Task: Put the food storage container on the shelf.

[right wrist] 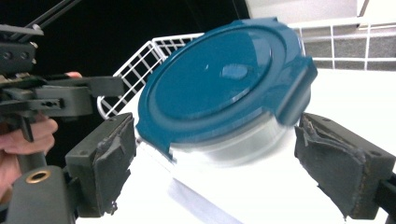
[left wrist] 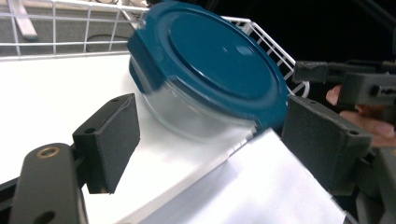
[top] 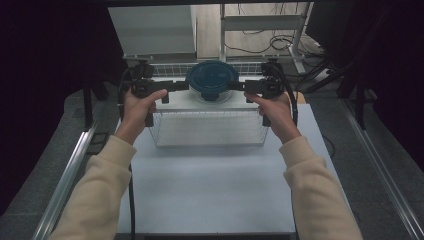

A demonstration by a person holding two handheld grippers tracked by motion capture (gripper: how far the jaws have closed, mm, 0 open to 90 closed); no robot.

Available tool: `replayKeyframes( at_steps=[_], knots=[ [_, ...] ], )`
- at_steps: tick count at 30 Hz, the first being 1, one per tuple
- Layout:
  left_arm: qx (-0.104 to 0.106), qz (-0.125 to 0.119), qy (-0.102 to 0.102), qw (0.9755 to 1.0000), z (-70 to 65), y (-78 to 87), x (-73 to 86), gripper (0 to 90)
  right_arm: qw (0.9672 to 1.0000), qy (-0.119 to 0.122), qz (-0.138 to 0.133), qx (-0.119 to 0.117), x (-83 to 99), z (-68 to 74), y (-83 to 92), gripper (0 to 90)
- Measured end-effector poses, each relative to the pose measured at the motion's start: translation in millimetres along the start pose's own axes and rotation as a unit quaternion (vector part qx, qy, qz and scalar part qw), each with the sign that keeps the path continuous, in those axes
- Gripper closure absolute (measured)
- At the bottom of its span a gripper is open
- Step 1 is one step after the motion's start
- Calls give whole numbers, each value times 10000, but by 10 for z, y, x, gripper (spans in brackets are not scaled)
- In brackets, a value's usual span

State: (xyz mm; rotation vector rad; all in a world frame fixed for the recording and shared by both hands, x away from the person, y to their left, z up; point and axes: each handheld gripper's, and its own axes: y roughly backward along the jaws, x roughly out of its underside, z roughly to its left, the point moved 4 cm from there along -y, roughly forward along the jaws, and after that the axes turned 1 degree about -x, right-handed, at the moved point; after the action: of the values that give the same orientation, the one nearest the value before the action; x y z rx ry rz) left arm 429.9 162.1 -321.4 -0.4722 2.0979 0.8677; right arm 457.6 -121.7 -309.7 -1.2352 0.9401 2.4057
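Note:
A round clear container with a teal snap lid [top: 212, 80] stands on a white board [top: 185, 103] that lies over a wire basket. My left gripper [top: 184, 86] points at it from the left, and my right gripper [top: 240, 86] points at it from the right. In the left gripper view the container [left wrist: 212, 60] sits just ahead of the left gripper [left wrist: 217, 137], whose jaws stand wide and touch nothing. The right gripper [right wrist: 224, 165] is likewise open, with the container [right wrist: 219, 84] just beyond its worn pads [right wrist: 338, 172].
The wire basket [top: 210, 129] stands at the far middle of the pale table [top: 210, 190]. A low wire rail [top: 170, 67] runs behind the board. Metal frame legs and cables [top: 280, 40] lie beyond it. Dark curtains close off both sides.

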Motion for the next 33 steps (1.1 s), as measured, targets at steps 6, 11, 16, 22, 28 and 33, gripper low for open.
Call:
replayKeyframes(
  at_steps=[6, 11, 16, 22, 28, 33],
  knots=[
    [-19, 95, -410, 9991, -134, 237, 353, 182, 9993, 348, -38, -106, 272, 15, 264, 124],
    [-59, 152, -627, 9979, -193, 413, 729, 180, 9978, 646, -26, -130, 596, 26, 496, 124],
    [-168, 260, -782, 9965, -216, 541, 1122, 182, 9963, 852, -31, -51, 970, 2, 690, 125],
    [-328, 370, -654, 9966, -110, 599, 1653, 182, 9966, 824, 1, -92, 1473, -102, 820, 138],
    [-654, 537, -721, 9938, 24, 507, 2083, 182, 9963, 818, 183, 205, 1972, -271, 833, 147],
    [-844, 690, -770, 9911, 92, 460, 2351, 182, 9933, 903, 464, 547, 2335, -414, 803, 150]
  ],
)
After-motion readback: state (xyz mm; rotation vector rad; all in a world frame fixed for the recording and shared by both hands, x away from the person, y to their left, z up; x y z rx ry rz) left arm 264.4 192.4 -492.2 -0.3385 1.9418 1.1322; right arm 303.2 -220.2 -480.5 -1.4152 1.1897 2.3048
